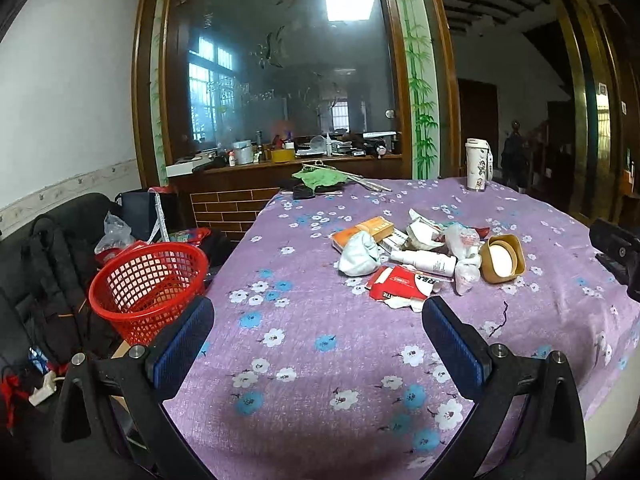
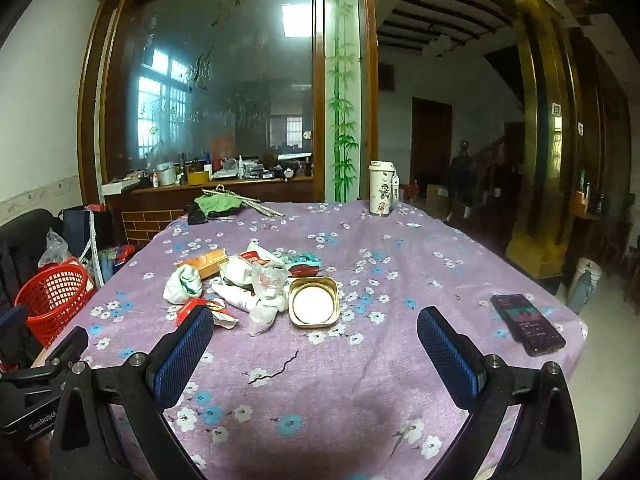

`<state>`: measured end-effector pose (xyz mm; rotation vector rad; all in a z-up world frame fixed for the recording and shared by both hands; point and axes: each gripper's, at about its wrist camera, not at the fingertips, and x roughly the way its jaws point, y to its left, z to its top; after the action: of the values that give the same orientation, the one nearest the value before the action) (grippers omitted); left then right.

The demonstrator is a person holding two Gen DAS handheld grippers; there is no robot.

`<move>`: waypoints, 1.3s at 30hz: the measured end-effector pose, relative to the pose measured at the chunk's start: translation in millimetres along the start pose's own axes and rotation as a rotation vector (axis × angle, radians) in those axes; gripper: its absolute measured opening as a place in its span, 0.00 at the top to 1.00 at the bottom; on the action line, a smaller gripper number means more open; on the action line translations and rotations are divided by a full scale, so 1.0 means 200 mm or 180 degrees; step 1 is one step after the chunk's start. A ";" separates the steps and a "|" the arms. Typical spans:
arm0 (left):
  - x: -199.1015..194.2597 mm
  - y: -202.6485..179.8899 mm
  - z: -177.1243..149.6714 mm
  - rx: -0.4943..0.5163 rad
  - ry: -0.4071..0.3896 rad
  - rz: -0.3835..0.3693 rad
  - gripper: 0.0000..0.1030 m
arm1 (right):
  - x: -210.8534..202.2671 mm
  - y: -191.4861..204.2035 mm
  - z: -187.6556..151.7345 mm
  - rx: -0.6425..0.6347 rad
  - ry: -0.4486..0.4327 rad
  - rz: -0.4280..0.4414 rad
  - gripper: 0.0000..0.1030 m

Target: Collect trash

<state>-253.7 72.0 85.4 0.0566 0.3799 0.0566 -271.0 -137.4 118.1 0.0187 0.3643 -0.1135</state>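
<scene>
Purple tablecloth point(image 1: 320, 360), trash pile point(image 1: 416, 256) ahead of both gaping claws point(image 1: 318, 316)

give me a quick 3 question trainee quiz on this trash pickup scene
1. True or false: the red basket stands on the purple tablecloth.
2. Which lies apart from the trash pile, near the table's right edge?
A. phone
B. white spray bottle
C. orange box
3. Fill in: the left gripper and right gripper both have their fingers ____ and hold nothing.

Key
1. False: it stands off the table's left side.
2. A
3. open
</scene>
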 end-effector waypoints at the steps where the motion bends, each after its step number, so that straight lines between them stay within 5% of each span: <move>1: 0.00 0.01 0.01 -0.0013 -0.0020 0.0007 0.00 | 0.00 0.01 0.01 -0.0015 -0.0011 -0.0024 0.00; 7: 0.02 0.00 0.01 -0.0027 -0.0086 0.0048 0.00 | 0.00 -0.01 0.00 0.0021 -0.0114 -0.0023 0.00; 14: 0.06 -0.07 -0.02 0.0060 0.0037 0.0002 0.00 | 0.08 0.01 -0.03 -0.0043 0.0135 0.0126 0.00; 39: 0.10 -0.05 -0.01 -0.0022 0.0109 0.0066 0.00 | 0.13 -0.02 -0.05 0.0059 0.0318 0.0193 0.00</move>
<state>-235.8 64.0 75.3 0.0527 0.4133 0.0793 -251.3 -143.6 100.1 0.0539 0.4622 -0.0561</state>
